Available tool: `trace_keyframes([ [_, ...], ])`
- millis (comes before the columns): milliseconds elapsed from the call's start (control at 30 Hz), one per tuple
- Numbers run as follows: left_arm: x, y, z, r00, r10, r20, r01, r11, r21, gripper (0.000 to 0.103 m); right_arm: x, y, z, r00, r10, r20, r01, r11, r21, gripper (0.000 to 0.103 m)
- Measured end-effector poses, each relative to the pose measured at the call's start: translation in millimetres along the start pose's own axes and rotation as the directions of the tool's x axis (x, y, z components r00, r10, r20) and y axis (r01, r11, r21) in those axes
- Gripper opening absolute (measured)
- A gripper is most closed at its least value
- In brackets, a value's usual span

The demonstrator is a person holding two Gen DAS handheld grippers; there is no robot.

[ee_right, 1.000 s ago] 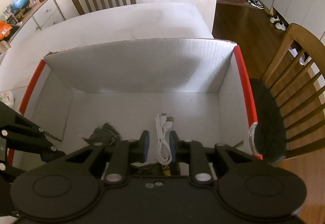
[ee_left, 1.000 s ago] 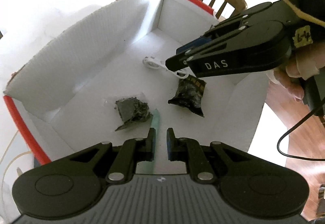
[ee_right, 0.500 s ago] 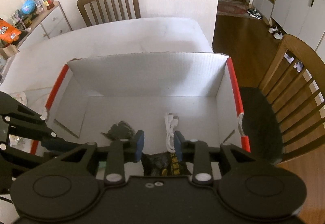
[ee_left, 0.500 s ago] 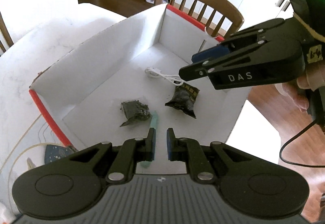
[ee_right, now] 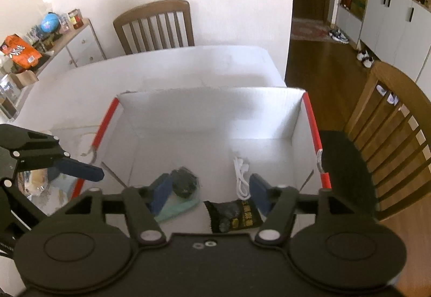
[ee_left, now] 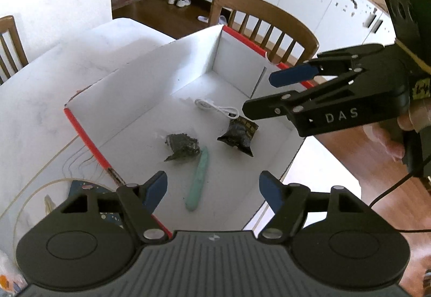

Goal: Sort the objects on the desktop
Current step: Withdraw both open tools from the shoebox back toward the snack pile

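**Left wrist: both grippers releasing over box**

Left gripper (ee_left: 212,188) and right gripper (ee_left: 258,95) jaws are opening, nothing between; shut 1 s ago. Mint pen (ee_left: 198,180), 2 dark packets, cable lying in white box (ee_left: 150,76). Drop-off likely done; next pick pending.

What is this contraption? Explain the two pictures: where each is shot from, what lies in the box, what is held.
No robot here: a person holds a pair of hand-worked tongs in each hand, and a camera on each looks along its fingers. One picture looks from the left tongs, the other from the right tongs. Both pairs are opening above a white cardboard box on a table, with nothing between the fingers. In the box lie a white cable, a black packet, a dark clear-wrapped pouch and a mint-green stick. Nothing is held.
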State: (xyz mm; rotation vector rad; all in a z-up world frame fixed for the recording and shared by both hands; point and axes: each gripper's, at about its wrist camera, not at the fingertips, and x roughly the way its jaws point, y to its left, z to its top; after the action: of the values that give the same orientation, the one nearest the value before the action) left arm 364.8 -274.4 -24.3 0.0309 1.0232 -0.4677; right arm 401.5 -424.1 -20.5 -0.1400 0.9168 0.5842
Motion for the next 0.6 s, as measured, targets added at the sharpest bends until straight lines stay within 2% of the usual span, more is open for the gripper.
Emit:
trace_keyframes([
  [100,-5.0,0.5,-4.0,1.0,0.002,0.016,-0.002,1.0,-0.004,0.082,-5.2,3.4,-2.5,1.0,0.008,0.02,-0.009,1.0,0.003,0.073],
  [200,-7.8,0.0,-8.1,1.0,0.002,0.027,-0.002,1.0,0.003,0.084,-8.3,7.8,-5.1,0.999,0.007,0.033,-0.007,1.0,0.0,0.085],
  [433,-14.7,-0.5,-18.1,0.999,-0.004,0.048,0.004,1.0,0.01,0.099,-12.4,15.9,-12.8,0.999,0.015,0.05,-0.016,1.0,0.018,0.089],
  [600,-23.3,-1.0,-23.6,0.998,-0.01,0.066,0.009,1.0,0.012,0.101,-19.5,24.2,-17.8,0.997,0.019,0.069,-0.021,0.999,0.03,0.091],
])
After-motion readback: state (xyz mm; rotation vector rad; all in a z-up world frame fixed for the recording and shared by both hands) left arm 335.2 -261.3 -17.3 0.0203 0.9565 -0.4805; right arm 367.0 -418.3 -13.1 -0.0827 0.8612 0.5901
